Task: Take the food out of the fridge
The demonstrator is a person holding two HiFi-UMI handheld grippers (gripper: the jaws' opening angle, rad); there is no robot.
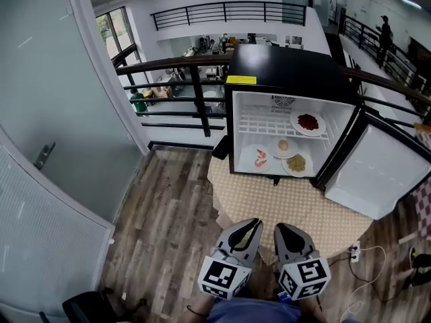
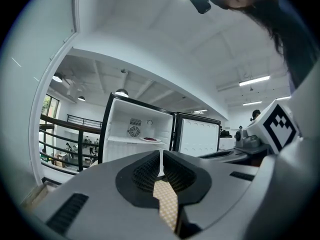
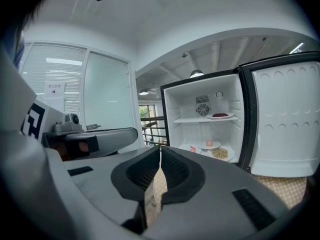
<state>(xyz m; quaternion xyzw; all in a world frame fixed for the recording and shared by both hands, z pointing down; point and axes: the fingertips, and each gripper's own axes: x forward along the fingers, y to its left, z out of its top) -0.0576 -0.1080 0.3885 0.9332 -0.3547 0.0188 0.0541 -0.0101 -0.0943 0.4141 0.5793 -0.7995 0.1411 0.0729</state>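
Note:
A small black fridge stands open on the floor ahead, its door swung out to the right. On its upper wire shelf lies a plate of dark red food. The bottom holds a plate of pink-and-white food, a plate with a round pale piece and a plate of noodles. My left gripper and right gripper are side by side well short of the fridge, both shut and empty. In the right gripper view the plates show beyond the right gripper. The left gripper faces the fridge.
The fridge sits on a beige patterned mat on a wood floor. A dark railing runs behind it, and a glass wall stands at the left. A power strip with a white cable lies at the right.

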